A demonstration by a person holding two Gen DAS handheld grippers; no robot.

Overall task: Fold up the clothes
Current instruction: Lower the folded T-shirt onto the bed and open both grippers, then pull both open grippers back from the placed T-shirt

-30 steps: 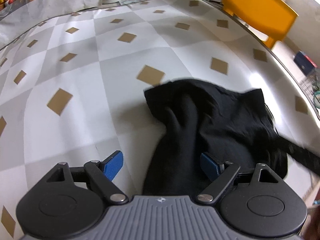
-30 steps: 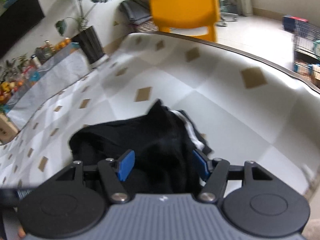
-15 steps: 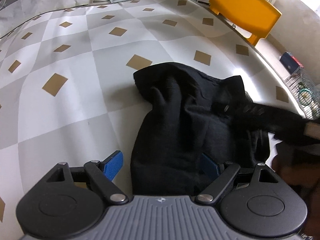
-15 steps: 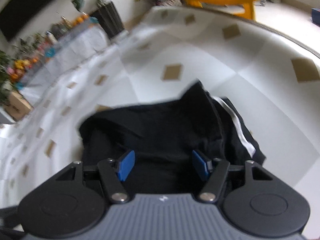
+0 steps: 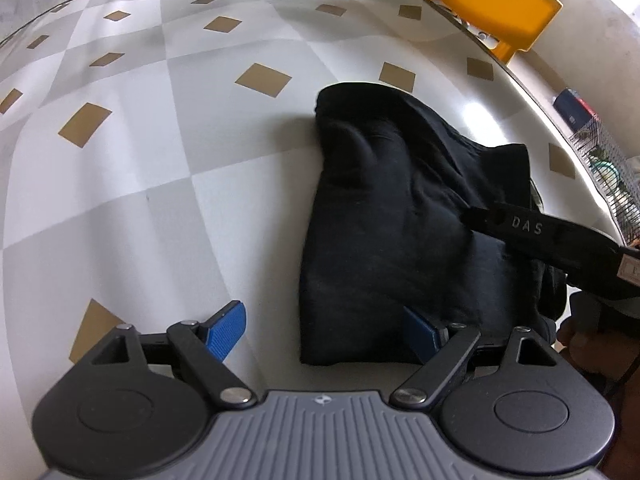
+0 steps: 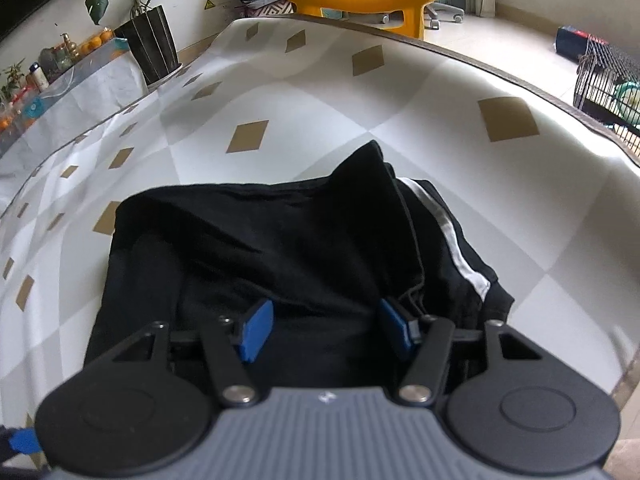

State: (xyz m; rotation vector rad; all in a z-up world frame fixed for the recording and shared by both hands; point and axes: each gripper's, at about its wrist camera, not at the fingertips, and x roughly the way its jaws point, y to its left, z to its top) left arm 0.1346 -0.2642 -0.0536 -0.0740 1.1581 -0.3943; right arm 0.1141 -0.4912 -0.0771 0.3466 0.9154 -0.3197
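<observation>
Right gripper (image 6: 326,334) half open over the near edge of the black garment (image 6: 280,248), left gripper (image 5: 324,334) wide open at its near corner.

Neither has hold of cloth: the right jaws have just been closing a little with fabric lying between the pads, unpinched, and the left jaws straddle the corner of the bundle, one finger on bare tablecloth (image 5: 120,200). The garment lies bunched near the table's edge, white stripe (image 6: 452,240) to the right. To do this well, I'd sink both sets of pads onto one layer at the hem, pinch firmly, then lift evenly together so the fold lands square.
</observation>
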